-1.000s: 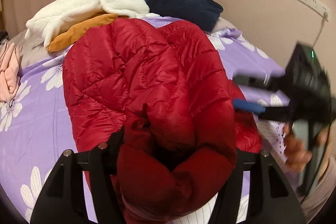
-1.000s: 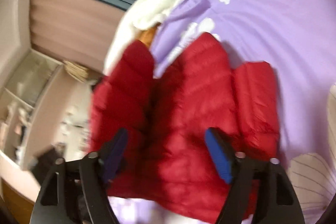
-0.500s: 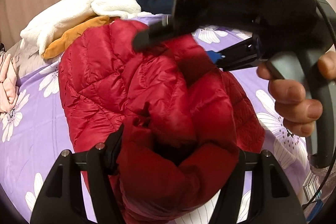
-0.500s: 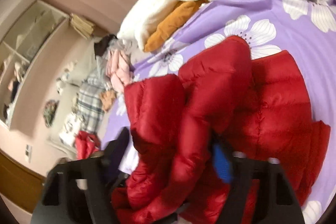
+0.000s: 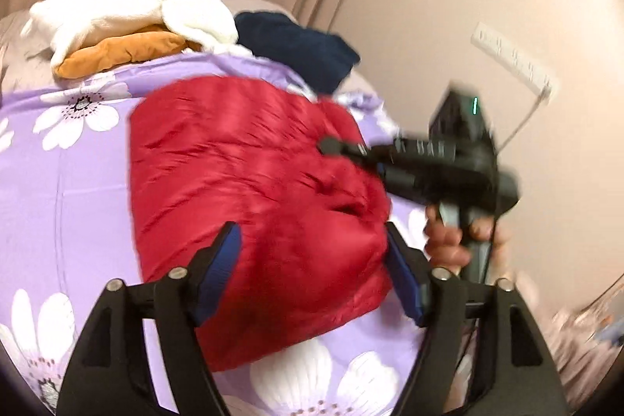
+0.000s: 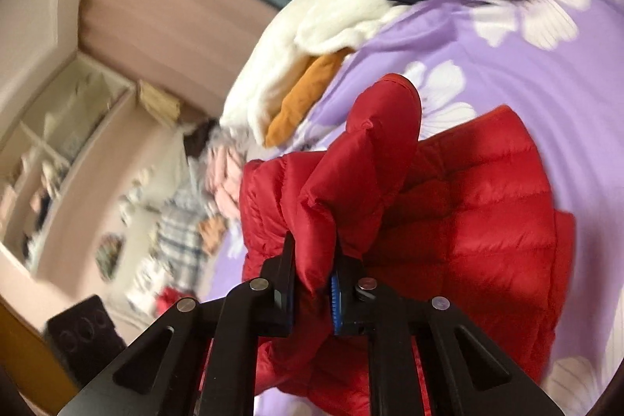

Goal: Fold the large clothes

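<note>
Two grippers: we run both on one red down jacket [image 5: 249, 190]
Jacket place: bunched on the purple floral bedsheet [image 5: 58, 182], near the bed's front edge
Right gripper [image 6: 312, 283]: jaws have just been closing, now clamped on a puffy fold, likely a sleeve
Left gripper [image 5: 312, 268]: jaws have just been opening; they straddle the near bulge, pads look clear of fabric
Handling: we judge it light, soft, springy, slick shell; folds will puff back
Grip point: we'd pinch seams or cuff, not mid-panel
</note>
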Motion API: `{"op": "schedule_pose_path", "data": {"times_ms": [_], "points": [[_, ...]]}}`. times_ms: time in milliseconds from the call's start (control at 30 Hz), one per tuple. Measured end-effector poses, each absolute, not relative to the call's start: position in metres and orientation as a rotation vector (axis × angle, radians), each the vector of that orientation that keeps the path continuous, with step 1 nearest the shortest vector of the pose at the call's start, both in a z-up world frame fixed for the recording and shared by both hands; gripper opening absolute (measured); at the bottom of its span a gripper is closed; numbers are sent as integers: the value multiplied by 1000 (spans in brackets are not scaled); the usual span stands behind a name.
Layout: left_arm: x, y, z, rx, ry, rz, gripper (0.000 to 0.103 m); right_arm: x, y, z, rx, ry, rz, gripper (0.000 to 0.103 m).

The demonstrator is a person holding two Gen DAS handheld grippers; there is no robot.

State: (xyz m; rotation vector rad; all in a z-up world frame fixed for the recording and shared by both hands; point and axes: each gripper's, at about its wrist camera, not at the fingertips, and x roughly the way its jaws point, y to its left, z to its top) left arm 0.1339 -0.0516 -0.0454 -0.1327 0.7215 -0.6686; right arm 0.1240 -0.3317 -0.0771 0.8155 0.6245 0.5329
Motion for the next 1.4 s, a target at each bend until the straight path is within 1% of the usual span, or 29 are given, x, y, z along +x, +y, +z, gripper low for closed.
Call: {"op": "schedule_pose_path", "data": {"times_ms": [67,100,233,367,433,467,567,633,767,867,933,1067,1267,1400], "points": [[136,-47,-41,-164,708,-664,78,121,-343,-88,866,612,521,15],[138,-47,-40,-167,705,-651,76,119,-347,-94,876,609,510,15],[148,-45,-42,-178,715,-586,76,111,-360,-112,930,581,483,15],[167,-48,-51,-149,739,-521,74,100,-367,-121,913,567,428,15],[177,-54,-54,-128,747,-510,69,96,-363,-123,860,579,396,15],[179,-56,-55,-115,748,-506,65,94,-359,-124,829,584,378,15],[186,-71,-64,-46,759,-496,60,92,-359,-132,799,594,349,15],[197,-83,-76,-1,800,-487,56,94,-363,-141,821,608,351,15],[214,-95,-98,61,848,-443,58,99,-368,-149,825,630,335,15],[214,-96,-99,67,849,-443,59,93,-368,-140,792,649,312,19],[214,-97,-98,76,849,-447,59,81,-366,-123,708,630,256,27],[213,-94,-99,80,853,-441,60,51,-359,-91,564,550,193,27],[212,-94,-98,98,849,-436,60,27,-318,-54,414,458,354,27],[213,-94,-98,96,850,-438,60,28,-287,-51,288,480,411,27]]}}
